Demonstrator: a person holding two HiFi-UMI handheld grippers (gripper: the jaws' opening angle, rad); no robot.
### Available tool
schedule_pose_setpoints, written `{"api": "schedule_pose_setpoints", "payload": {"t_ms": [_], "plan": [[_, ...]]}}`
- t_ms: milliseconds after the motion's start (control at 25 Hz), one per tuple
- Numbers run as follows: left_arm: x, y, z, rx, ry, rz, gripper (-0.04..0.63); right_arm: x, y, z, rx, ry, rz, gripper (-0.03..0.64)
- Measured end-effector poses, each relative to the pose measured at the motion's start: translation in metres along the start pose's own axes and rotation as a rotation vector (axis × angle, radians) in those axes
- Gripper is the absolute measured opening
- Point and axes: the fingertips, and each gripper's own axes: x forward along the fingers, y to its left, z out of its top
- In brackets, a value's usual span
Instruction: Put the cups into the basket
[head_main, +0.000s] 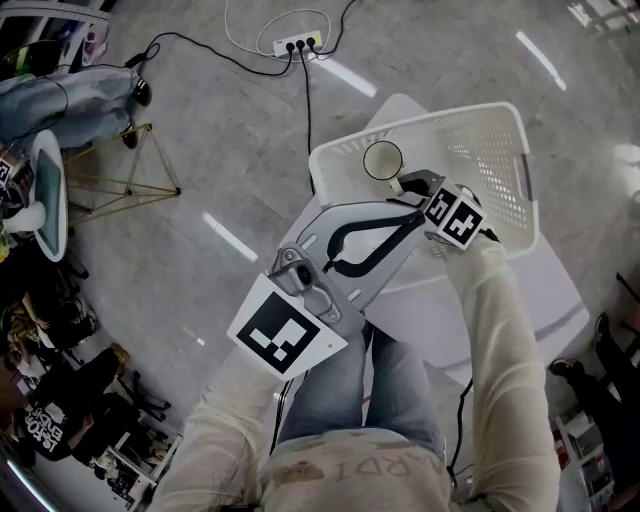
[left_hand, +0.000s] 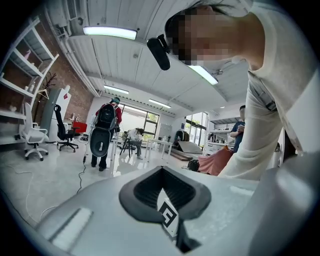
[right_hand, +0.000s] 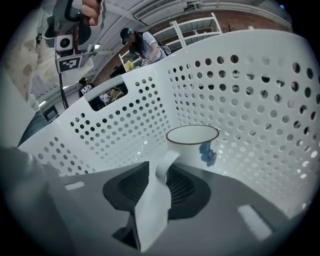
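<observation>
A white cup (head_main: 383, 160) with a dark rim stands upright inside the white perforated basket (head_main: 420, 125), near its far left corner. My right gripper (head_main: 402, 186) reaches down into the basket right beside the cup. In the right gripper view the cup (right_hand: 192, 145) stands just ahead against the basket wall (right_hand: 250, 90). Its handle lies between the parted jaws of the right gripper (right_hand: 160, 167), which is open. My left gripper (head_main: 413, 214) hovers level over the basket's near rim. In its own view the left gripper (left_hand: 162, 170) is shut and holds nothing.
The basket rests on a white table (head_main: 540, 300). On the floor beyond lie a power strip (head_main: 298, 44) with cables and a yellow wire frame (head_main: 120, 170). Several people sit at the far left. A person with a backpack (left_hand: 105, 130) stands far off.
</observation>
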Motion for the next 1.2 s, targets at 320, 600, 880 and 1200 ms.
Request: {"api": "schedule_pose_setpoints", "payload": {"t_ms": [320, 600, 880, 1200], "plan": [[0.01, -0.004, 0.001, 0.02, 0.011, -0.038, 0.001, -0.02, -0.002, 0.003, -0.013, 0.005, -0.023, 0.142], [0.009, -0.011, 0.011, 0.011, -0.021, -0.038, 0.001, -0.065, -0.001, 0.048, -0.02, -0.153, -0.106, 0.107], [0.002, -0.025, 0.037, 0.023, -0.065, -0.022, 0.001, -0.129, 0.023, 0.101, -0.007, -0.369, -0.219, 0.026], [-0.012, -0.055, 0.074, 0.056, -0.085, -0.002, 0.001, -0.211, 0.078, 0.14, 0.009, -0.561, -0.313, 0.026]]}}
